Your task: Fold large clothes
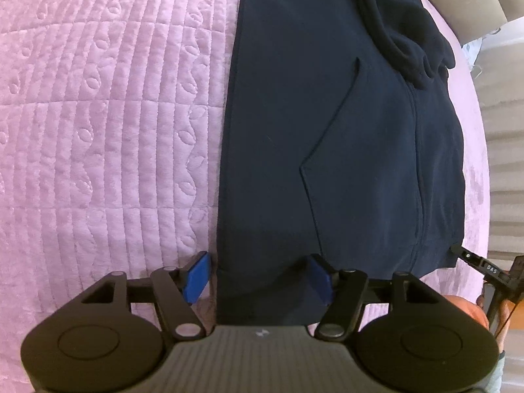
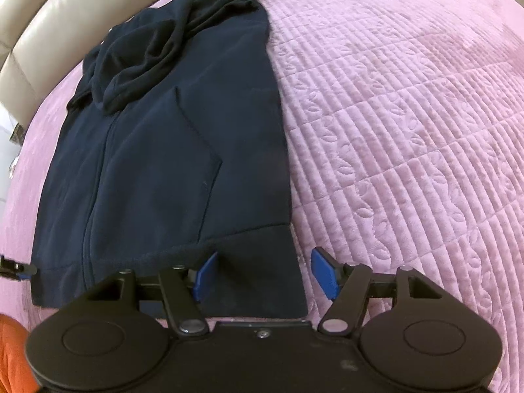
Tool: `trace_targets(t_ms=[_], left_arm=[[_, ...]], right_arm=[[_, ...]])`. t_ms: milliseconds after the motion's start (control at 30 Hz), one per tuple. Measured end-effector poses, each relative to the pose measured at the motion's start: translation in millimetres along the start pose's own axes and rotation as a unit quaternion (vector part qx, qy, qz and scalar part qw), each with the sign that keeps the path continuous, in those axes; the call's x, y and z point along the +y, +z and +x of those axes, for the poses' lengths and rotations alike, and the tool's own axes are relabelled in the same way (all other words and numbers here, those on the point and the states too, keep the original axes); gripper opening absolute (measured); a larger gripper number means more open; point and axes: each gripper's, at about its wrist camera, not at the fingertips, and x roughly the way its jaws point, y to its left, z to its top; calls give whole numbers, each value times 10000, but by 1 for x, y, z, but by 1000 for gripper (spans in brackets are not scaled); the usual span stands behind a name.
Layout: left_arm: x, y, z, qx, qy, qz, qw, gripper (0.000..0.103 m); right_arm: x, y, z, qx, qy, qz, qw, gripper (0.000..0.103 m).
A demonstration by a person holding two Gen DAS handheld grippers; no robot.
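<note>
A dark navy zip hoodie (image 1: 327,131) lies flat on a pink quilted bedspread (image 1: 98,114), with its hem nearest me and its hood or sleeves bunched at the far end (image 2: 147,62). My left gripper (image 1: 258,278) hovers over the hem's left corner with the jaws apart. One blue pad (image 1: 198,276) is over the quilt, the other over the cloth. My right gripper (image 2: 264,274) straddles the hem's right corner (image 2: 281,262) the same way, and its pads do not press on the fabric. The hoodie (image 2: 163,163) shows a pocket seam and a centre zip.
A beige padded headboard (image 2: 49,32) runs along the far side of the bed. The pink bedspread (image 2: 409,131) stretches wide beside the hoodie. A hand (image 1: 465,311) holds the right gripper, whose tip (image 1: 471,262) shows at the hem. An orange sleeve (image 2: 9,353) is at the lower left.
</note>
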Motion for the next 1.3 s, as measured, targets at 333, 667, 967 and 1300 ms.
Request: trace_targets(t_ms=[333, 667, 967, 1300], left_arm=[[-12, 0, 5, 108, 272, 369, 9989, 47], [-14, -6, -30, -653, -784, 553, 9932, 17], [-36, 32, -107, -2403, -1665, 309, 9558, 11], [-58, 182, -99, -3568, -2083, -100, 9106, 3]], right_arm=[[23, -13, -3, -61, 41, -451, 9990, 15], [51, 19, -66, -1214, 163, 150, 9924, 12], [41, 101, -73, -2072, 1049, 814, 9693, 12], [64, 271, 19, -2133, 1079, 446, 9700, 12]])
